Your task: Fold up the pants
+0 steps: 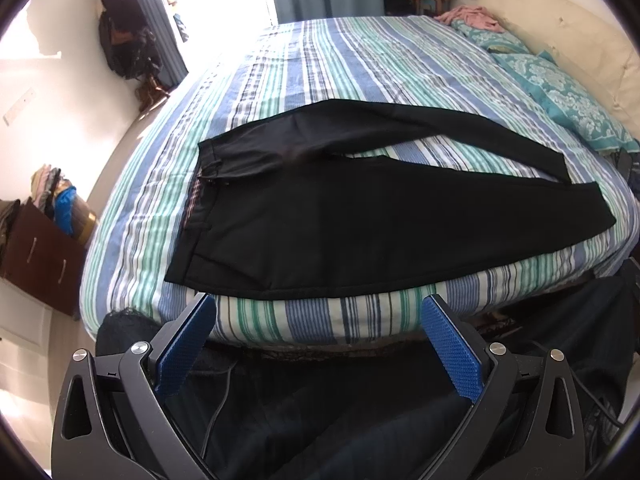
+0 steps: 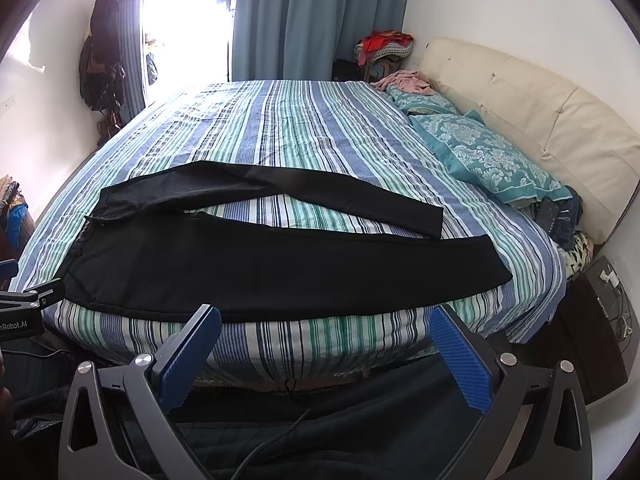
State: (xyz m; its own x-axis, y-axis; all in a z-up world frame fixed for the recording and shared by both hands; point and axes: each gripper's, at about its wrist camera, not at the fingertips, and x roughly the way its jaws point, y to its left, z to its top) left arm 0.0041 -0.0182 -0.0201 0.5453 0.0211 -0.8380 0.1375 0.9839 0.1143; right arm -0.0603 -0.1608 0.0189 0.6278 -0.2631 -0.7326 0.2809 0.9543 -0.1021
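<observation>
Black pants lie spread flat on the striped bed, waistband to the left, both legs running right in a narrow V. They also show in the right wrist view. My left gripper is open and empty, held in front of the bed's near edge, below the pants' hip side. My right gripper is open and empty, also off the near edge, below the near leg. The left gripper's body shows at the left edge of the right wrist view.
Teal patterned pillows and a cream headboard are at the right. A pink garment lies at the far corner. A dark wooden dresser stands left of the bed. A nightstand stands at the right. Blue curtains hang behind.
</observation>
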